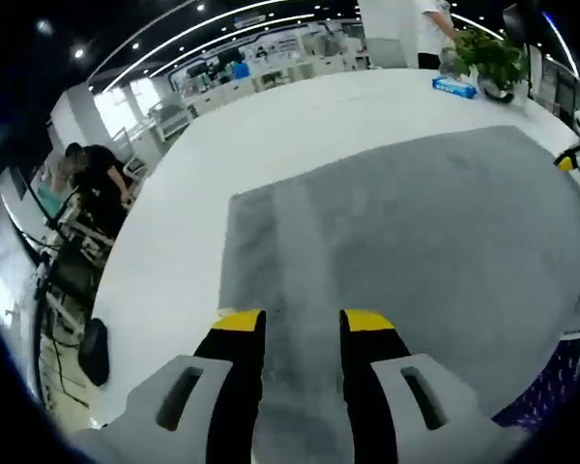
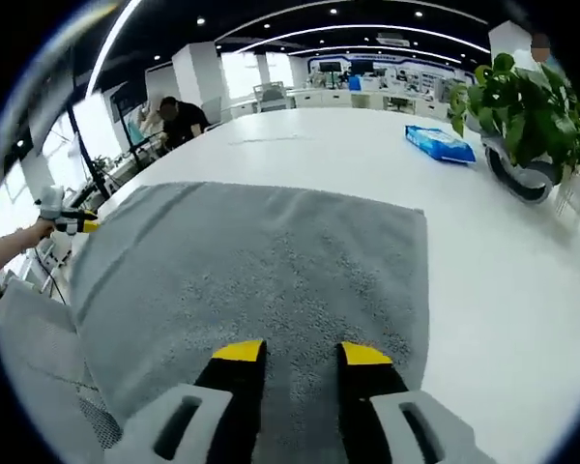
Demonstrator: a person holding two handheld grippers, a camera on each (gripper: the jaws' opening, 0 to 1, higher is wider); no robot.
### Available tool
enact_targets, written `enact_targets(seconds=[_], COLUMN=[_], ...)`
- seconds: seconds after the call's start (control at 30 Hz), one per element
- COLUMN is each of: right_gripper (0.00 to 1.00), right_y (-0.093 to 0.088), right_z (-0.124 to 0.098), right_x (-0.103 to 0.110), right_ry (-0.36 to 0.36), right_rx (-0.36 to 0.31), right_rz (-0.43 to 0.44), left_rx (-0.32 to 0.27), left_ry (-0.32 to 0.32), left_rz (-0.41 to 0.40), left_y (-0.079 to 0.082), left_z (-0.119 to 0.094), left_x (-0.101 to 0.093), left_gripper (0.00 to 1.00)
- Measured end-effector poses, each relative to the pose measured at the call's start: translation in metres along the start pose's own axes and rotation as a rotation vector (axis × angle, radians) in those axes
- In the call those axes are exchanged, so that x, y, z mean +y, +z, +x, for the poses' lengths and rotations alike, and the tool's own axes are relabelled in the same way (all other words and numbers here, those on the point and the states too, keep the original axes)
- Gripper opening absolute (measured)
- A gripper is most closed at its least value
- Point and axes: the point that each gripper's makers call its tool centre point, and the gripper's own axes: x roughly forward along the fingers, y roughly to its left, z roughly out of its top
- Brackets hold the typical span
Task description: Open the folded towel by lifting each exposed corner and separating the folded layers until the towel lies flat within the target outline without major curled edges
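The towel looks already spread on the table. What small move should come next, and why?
Probably lift both claws away and check the edges. The grey towel lies open and flat on the white table, its visible corners uncurled. The left claw and right claw stand open above it, holding nothing. I cannot make out any outline.

My left claw and right claw: black jaws, yellow tips, light grey slotted housings at the base.
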Motion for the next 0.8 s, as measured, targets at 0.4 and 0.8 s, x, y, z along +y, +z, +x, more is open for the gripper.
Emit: enact_targets(seconds=[0.4, 0.8], right_gripper=[1.0, 1.0], right_y=[-0.008, -0.011], right_z=[0.018, 0.024], right_x=[0.045, 0.026], right_ry=[0.07, 0.027], right_rx=[0.047, 0.082], right_rz=[-0.266, -0.276], left_rx=[-0.036, -0.005], left_ry=[-0.087, -0.182], left_rz=[0.027, -0.045], left_y=[-0.012, -0.006], left_z=[0.007, 0.02], left_x=[-0.047, -0.062], left_gripper=[0.55, 0.49])
